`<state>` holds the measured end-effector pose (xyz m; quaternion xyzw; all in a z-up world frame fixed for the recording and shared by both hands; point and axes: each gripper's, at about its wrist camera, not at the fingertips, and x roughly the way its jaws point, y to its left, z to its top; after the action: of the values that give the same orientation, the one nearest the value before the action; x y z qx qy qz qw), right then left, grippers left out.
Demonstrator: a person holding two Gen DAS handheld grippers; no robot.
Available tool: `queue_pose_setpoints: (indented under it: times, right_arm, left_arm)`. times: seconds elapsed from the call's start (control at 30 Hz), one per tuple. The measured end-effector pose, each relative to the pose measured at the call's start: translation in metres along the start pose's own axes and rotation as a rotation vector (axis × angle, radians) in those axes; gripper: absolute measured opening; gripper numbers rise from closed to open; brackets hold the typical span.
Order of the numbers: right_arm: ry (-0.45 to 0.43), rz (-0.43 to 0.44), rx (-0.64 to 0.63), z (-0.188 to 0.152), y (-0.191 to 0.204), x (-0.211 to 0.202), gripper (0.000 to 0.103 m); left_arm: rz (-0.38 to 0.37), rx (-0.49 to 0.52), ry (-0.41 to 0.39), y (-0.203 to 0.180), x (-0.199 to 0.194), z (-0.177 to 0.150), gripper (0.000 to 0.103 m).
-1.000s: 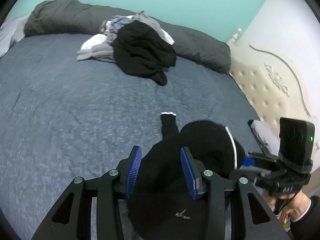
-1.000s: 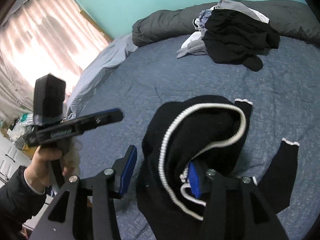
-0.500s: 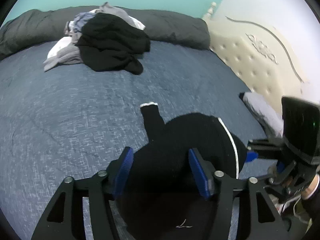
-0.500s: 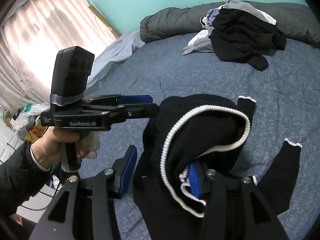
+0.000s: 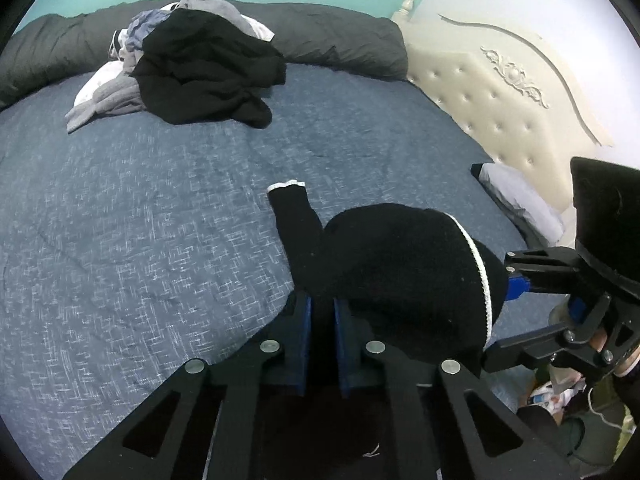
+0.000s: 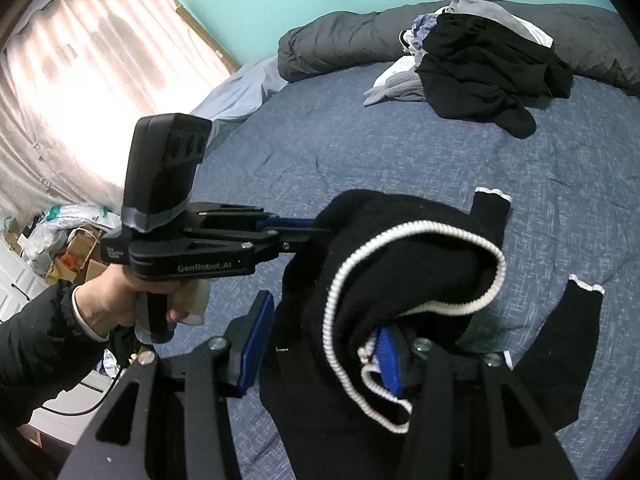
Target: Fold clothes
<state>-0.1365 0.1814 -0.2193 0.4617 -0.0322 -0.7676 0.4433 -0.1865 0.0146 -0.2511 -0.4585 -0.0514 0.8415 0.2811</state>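
Note:
A black sweater with white trim (image 5: 404, 268) hangs above the blue bedspread, also in the right wrist view (image 6: 400, 272). My left gripper (image 5: 320, 312) is shut on a fold of its black fabric; from the right wrist view it (image 6: 316, 226) bites the sweater's left edge. My right gripper (image 6: 320, 344) stands open, with the sweater draped over its right finger (image 6: 388, 356). In the left wrist view it (image 5: 516, 284) sits at the sweater's right side. A white-cuffed sleeve (image 5: 292, 208) points across the bed.
A pile of black, grey and white clothes (image 5: 192, 68) lies at the far side of the bed, against a dark grey duvet roll (image 5: 340, 40). A cream tufted headboard (image 5: 500, 96) stands at right. Curtains (image 6: 80, 80) and floor clutter (image 6: 60, 240) lie left.
My left gripper has closed on the sweater's fabric; it was open around it before. It has also moved in close to the right gripper. The right gripper stays open under the sweater.

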Motion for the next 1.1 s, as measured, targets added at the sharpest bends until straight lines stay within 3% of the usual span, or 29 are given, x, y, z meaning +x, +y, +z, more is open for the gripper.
queue_pose_setpoints:
  times: [0.23,0.27,0.33,0.57,0.9,1.1]
  right_arm:
    - [0.001,-0.051,0.027,-0.004,-0.009,-0.006,0.049]
    - [-0.002,-0.063,0.039,-0.005,-0.012,-0.009,0.049]
    - [-0.015,-0.076,0.068,-0.007,-0.02,-0.018,0.061]
    - [-0.054,-0.129,0.205,-0.027,-0.061,-0.042,0.062]
    - [-0.002,-0.209,0.235,-0.036,-0.077,0.0,0.061]
    - [0.031,-0.246,0.144,-0.023,-0.066,0.034,0.061]
  left_arm:
    - [0.034,-0.022,-0.04,0.003,-0.013,-0.005,0.009]
    - [0.037,-0.031,-0.049,0.007,-0.017,-0.005,0.009]
    - [0.046,-0.053,-0.066,0.015,-0.024,-0.008,0.009]
    - [0.058,-0.123,-0.103,0.042,-0.049,-0.02,0.008]
    - [0.11,-0.166,-0.112,0.057,-0.059,-0.035,0.008]
    - [0.112,-0.223,-0.122,0.079,-0.064,-0.051,0.008]
